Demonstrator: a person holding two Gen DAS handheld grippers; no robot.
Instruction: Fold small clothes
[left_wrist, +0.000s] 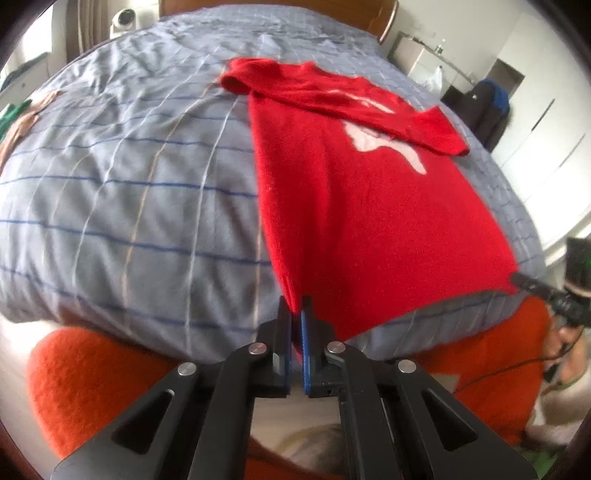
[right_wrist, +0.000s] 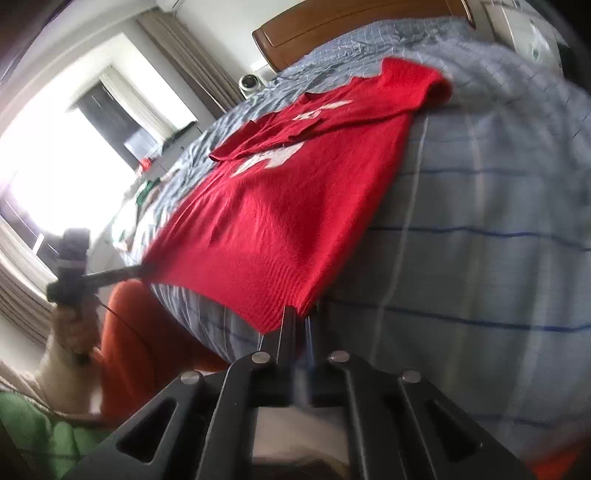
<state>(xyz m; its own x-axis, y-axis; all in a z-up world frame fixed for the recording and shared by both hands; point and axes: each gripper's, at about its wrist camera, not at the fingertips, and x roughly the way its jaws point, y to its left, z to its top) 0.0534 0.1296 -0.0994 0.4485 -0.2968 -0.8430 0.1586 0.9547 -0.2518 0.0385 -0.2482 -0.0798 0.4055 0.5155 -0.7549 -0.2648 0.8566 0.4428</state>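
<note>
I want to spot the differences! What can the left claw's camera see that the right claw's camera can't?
Only the left view shows the dark bag by the white cupboards. Only the right view shows the bright window and curtains. Both show the red sweater on the checked bed cover, with the left claw and right claw each pinching a hem corner.

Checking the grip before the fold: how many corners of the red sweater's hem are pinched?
2: the left gripper pinches the red sweater hem's left corner; the right gripper pinches its right corner.
</note>
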